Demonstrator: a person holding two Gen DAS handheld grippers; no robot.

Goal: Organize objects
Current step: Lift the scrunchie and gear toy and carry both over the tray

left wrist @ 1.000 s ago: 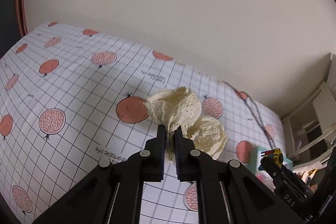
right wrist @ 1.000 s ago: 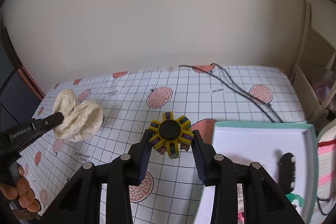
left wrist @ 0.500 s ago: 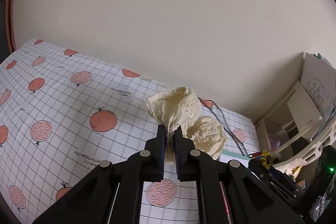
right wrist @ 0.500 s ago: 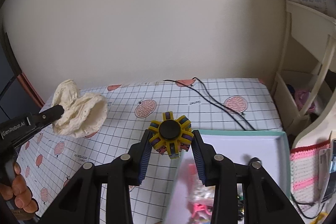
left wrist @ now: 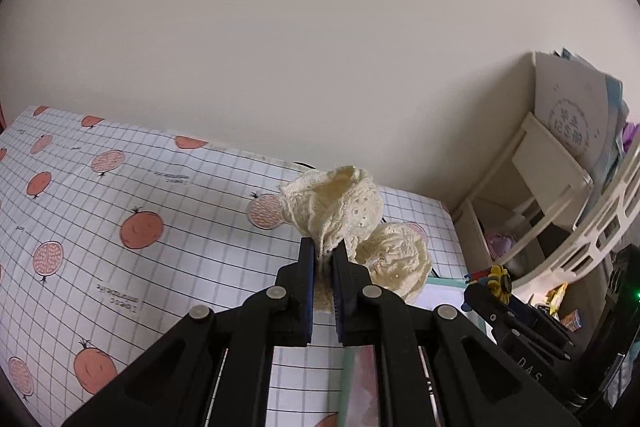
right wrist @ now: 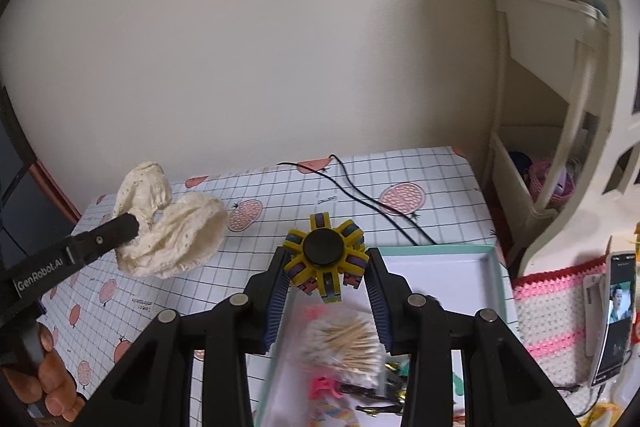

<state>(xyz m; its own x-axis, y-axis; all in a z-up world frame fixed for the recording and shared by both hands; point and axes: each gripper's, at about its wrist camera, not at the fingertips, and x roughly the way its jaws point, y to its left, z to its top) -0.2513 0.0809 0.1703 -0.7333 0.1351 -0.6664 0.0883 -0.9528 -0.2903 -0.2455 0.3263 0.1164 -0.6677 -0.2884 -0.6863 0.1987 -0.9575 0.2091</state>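
Observation:
My left gripper [left wrist: 322, 251] is shut on a cream lace scrunchie [left wrist: 344, 211] and holds it in the air above the tablecloth; the scrunchie also shows in the right wrist view [right wrist: 172, 223], at the tip of the left gripper [right wrist: 132, 225]. My right gripper [right wrist: 326, 267] is shut on a yellow spinner toy [right wrist: 324, 259] with a black centre, held above the near left part of a mint-rimmed white tray [right wrist: 448, 249]. The spinner also shows in the left wrist view [left wrist: 498, 281], at the right.
The tray holds a bag of wooden sticks [right wrist: 344, 343], a pink clip [right wrist: 322, 385] and other small items. A black cable [right wrist: 360, 195] lies on the pomegranate-print cloth [left wrist: 120, 227]. White shelves [right wrist: 532, 147] and a crocheted basket [right wrist: 552, 303] with a phone [right wrist: 614, 311] stand at the right.
Both grippers rose and swung right, still holding their objects. The right gripper now hangs over the tray, whose contents have come into view.

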